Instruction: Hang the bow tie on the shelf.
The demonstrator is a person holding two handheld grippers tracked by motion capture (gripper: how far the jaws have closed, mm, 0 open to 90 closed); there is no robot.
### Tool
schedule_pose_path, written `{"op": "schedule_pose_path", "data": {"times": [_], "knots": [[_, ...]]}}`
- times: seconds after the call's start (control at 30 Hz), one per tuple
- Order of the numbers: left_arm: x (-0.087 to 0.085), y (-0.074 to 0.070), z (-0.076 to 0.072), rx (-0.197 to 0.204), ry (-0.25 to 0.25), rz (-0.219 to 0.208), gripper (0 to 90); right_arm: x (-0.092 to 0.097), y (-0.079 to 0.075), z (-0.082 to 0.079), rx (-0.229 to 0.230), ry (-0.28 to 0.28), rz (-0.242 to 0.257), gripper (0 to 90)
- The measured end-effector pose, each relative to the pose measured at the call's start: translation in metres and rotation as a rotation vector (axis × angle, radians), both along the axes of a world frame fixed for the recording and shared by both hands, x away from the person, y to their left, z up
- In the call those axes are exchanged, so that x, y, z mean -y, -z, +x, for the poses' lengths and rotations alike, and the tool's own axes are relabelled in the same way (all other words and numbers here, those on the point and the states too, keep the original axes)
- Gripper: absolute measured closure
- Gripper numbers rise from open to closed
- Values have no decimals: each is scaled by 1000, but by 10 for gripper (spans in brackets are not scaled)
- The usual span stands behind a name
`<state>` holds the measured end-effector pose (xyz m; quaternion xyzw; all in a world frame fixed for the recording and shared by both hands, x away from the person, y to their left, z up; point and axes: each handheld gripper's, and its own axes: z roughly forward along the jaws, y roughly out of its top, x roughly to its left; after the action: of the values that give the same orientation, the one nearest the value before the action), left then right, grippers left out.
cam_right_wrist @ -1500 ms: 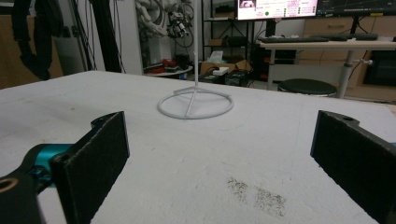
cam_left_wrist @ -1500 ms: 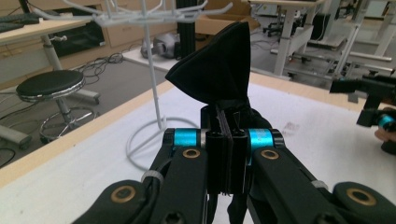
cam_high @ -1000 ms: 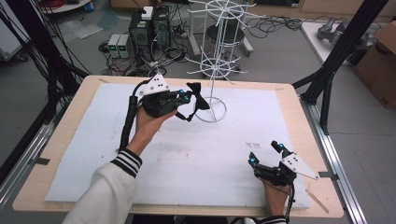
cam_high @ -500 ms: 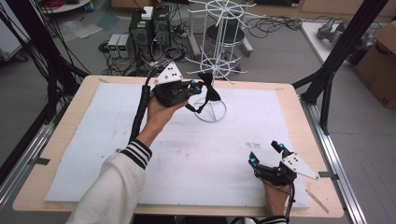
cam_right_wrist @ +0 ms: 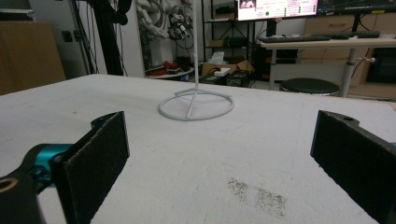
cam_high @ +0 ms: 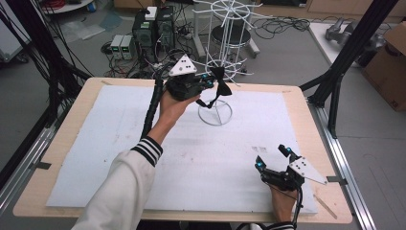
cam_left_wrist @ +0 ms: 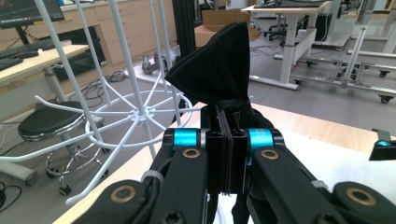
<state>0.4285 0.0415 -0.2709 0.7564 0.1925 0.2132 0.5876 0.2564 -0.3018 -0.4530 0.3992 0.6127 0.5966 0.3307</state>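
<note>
Left hand-held gripper [cam_high: 210, 85] is hanging raised over the far middle of the desk [cam_high: 62, 129], carried by a hand coming out of a white sleeve [cam_high: 119, 191] with dark striped cuff; its cable is trailing back along the forearm. Its jaws are standing together, clamped on a black bow tie [cam_high: 221, 88]. In the left gripper view the bow tie [cam_left_wrist: 219, 70] is fanning up and out of the closed jaws, a pleated wing of dark fabric above the pinch point. Just beside it the white wire rack [cam_high: 225, 28] is standing upright, its ring base [cam_high: 215, 114] resting on the white sheet [cam_high: 201, 153] covering the desk; the tie is hovering close to the rack's lower prongs, whether touching I cannot tell. Moving right: the right hand-held gripper [cam_high: 274, 158] is sitting low near the front right corner of the sheet, well apart from the rack, its jaws standing wide apart with nothing between them. In the right gripper view the two black pads [cam_right_wrist: 98, 154] are framing bare sheet, a faint dark speckled patch [cam_right_wrist: 257, 193] lying between them and the rack's ring base [cam_right_wrist: 196, 105] farther off.
</note>
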Motion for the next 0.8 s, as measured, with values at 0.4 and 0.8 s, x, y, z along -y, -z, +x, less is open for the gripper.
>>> {"op": "schedule_pose_path", "data": {"times": [0.4, 0.8], "knots": [[4, 6, 17, -30, -47, 10, 893, 1, 0, 1, -1, 1, 11, 33], [4, 14, 26, -58, -81, 45, 892, 1, 0, 0, 4, 1, 14, 33]]}}
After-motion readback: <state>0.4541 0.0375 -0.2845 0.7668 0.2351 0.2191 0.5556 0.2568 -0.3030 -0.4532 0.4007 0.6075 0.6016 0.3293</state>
